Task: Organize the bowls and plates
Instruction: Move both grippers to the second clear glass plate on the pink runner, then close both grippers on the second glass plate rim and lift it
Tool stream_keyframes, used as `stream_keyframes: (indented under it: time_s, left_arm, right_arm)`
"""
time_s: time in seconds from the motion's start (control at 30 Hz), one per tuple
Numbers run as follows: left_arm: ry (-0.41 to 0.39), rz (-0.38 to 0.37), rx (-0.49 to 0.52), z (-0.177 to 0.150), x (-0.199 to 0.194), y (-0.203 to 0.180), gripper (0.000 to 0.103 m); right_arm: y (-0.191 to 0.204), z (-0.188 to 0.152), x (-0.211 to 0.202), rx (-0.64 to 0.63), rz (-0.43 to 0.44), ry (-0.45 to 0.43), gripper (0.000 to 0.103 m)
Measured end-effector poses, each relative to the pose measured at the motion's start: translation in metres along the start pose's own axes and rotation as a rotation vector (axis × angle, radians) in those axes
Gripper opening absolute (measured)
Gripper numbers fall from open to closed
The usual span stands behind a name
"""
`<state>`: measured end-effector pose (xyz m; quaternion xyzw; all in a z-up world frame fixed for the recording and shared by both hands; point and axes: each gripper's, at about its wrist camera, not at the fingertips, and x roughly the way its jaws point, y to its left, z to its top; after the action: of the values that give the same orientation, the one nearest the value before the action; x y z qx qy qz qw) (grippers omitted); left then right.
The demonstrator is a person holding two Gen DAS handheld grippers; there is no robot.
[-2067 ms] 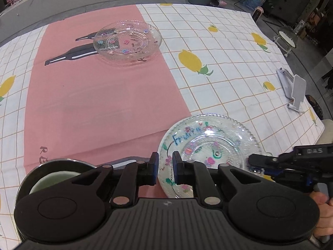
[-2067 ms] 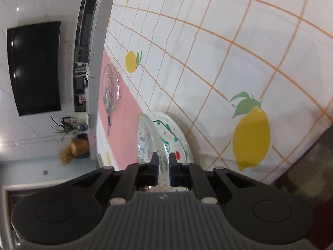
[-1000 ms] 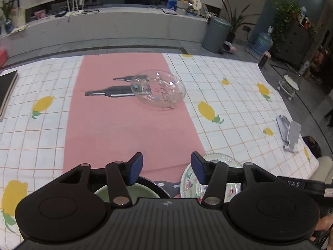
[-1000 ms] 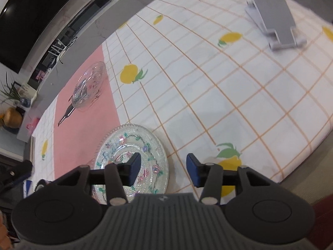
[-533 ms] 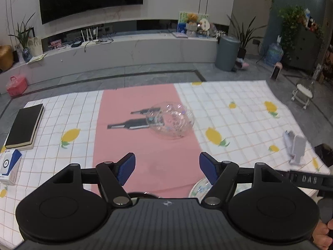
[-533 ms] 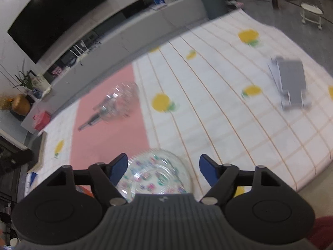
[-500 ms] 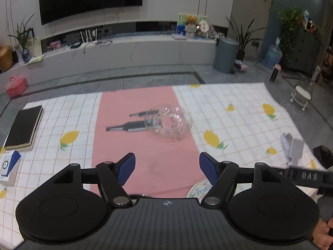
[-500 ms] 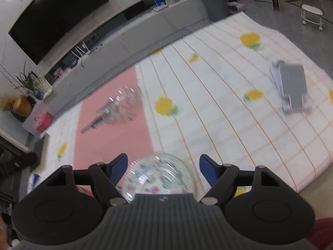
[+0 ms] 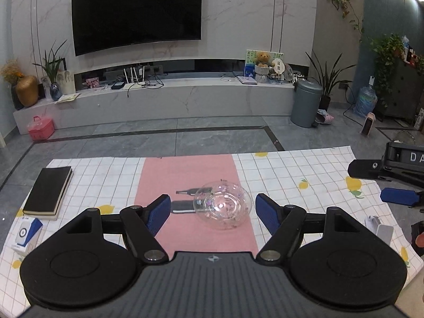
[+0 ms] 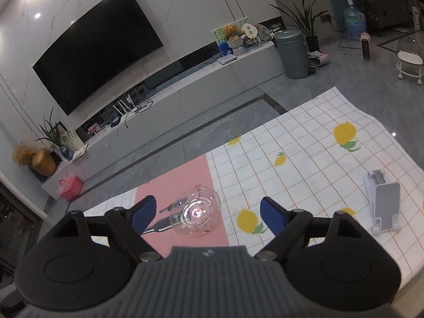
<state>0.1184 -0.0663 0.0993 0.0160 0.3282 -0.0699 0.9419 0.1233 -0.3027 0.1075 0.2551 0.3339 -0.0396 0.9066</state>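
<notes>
At the far left of the left wrist view we see a black notebook (image 9: 49, 189) and a small blue-and-white box (image 9: 26, 234) on the checked cloth (image 9: 111, 175) that covers the tabletop. Our left tool (image 9: 213, 212) has just been opening and now stands spread wide, nothing between its blue pads.

Framed in that gap, ahead and below on the pink strip (image 9: 185, 175), sits the clear glass bowl (image 9: 222, 205), upright and round, so no long axis dictates the approach. Beside its left rim lie dark bottle shapes that look printed on the cloth.

Our right tool (image 10: 206, 212) is likewise spread after just opening, and empty; from it the bowl lies ahead and a little left of centre. Neither hand looks clearly nearer, though we judge the left one better lined up.

The left view alone shows the notebook, the box and the right tool at its right edge. The right view alone shows the grey stand (image 10: 383, 201) whole, well apart from the bowl.
</notes>
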Motion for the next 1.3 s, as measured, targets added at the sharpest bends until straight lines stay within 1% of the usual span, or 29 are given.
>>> stream_keyframes:
  time_s: [0.07,0.13,0.27,0.33,0.4,0.47,0.53,0.6,0.67,0.73,0.8,0.83,0.9,1.0,1.07,1.1,1.13,1.17,1.23,1.27,1.3]
  left_arm:
    - [0.0,0.02,-0.002,0.004,0.005,-0.003,0.086]
    - [-0.01,0.024,-0.012,0.006,0.008,-0.006,0.086]
    - [0.007,0.025,-0.006,0.012,0.025,-0.014,0.086]
    - [0.01,0.042,-0.002,0.011,0.033,-0.019,0.086]
    - [0.032,0.055,0.018,0.007,0.044,-0.025,0.086]
    - [0.046,0.012,0.028,0.005,0.052,-0.028,0.086]
    - [0.048,-0.032,-0.019,0.002,0.057,-0.021,0.086]
    - [0.076,-0.106,-0.056,0.002,0.066,-0.013,0.086]
    - [0.1,-0.161,-0.081,0.002,0.077,-0.002,0.086]
    - [0.108,-0.175,-0.084,0.001,0.088,0.007,0.086]
    - [0.106,-0.184,-0.065,0.0,0.099,0.016,0.086]
    - [0.102,-0.189,-0.055,-0.001,0.106,0.021,0.086]
    - [0.096,-0.196,-0.047,-0.004,0.121,0.03,0.086]
    - [0.091,-0.23,-0.054,-0.01,0.146,0.048,0.086]
    - [0.114,-0.236,-0.049,-0.014,0.167,0.056,0.085]
    - [0.13,-0.239,-0.046,-0.016,0.178,0.058,0.085]
    - [0.143,-0.238,-0.045,-0.017,0.187,0.06,0.084]
    - [0.15,-0.224,-0.045,-0.02,0.196,0.062,0.084]
    - [0.149,-0.189,-0.051,-0.027,0.213,0.069,0.083]
    - [0.157,-0.179,-0.069,-0.03,0.22,0.072,0.081]
    - [0.171,-0.184,-0.096,-0.033,0.227,0.077,0.08]
  right_arm:
    - [-0.005,0.002,0.009,0.015,0.0,0.005,0.084]
    - [-0.009,0.005,0.021,0.037,0.012,0.019,0.084]
    - [-0.013,0.014,0.048,0.046,0.018,0.053,0.085]
    - [-0.014,0.02,0.06,0.05,0.015,0.056,0.085]
    - [-0.015,0.026,0.074,0.059,0.021,0.063,0.085]
    - [-0.016,0.03,0.09,0.074,0.034,0.082,0.085]
    - [-0.018,0.031,0.106,0.078,0.055,0.108,0.085]
    - [-0.017,0.031,0.123,0.057,0.075,0.134,0.085]
    - [-0.018,0.029,0.144,0.044,0.069,0.151,0.085]
    - [-0.021,0.026,0.166,0.048,0.069,0.165,0.085]
    - [-0.027,0.021,0.189,0.068,0.085,0.191,0.084]
    - [-0.031,0.016,0.199,0.085,0.1,0.203,0.081]
    - [-0.04,0.003,0.218,0.125,0.128,0.235,0.079]
    - [-0.043,-0.015,0.242,0.115,0.153,0.293,0.078]
    - [-0.045,-0.022,0.253,0.113,0.154,0.292,0.075]
    - [-0.047,-0.025,0.259,0.121,0.16,0.286,0.072]
    - [-0.049,-0.028,0.265,0.134,0.165,0.281,0.065]
    - [-0.052,-0.032,0.272,0.16,0.16,0.279,0.062]
    - [-0.059,-0.044,0.287,0.202,0.152,0.313,0.053]
    - [-0.062,-0.05,0.296,0.218,0.158,0.339,0.051]
    - [-0.065,-0.055,0.304,0.24,0.162,0.357,0.049]
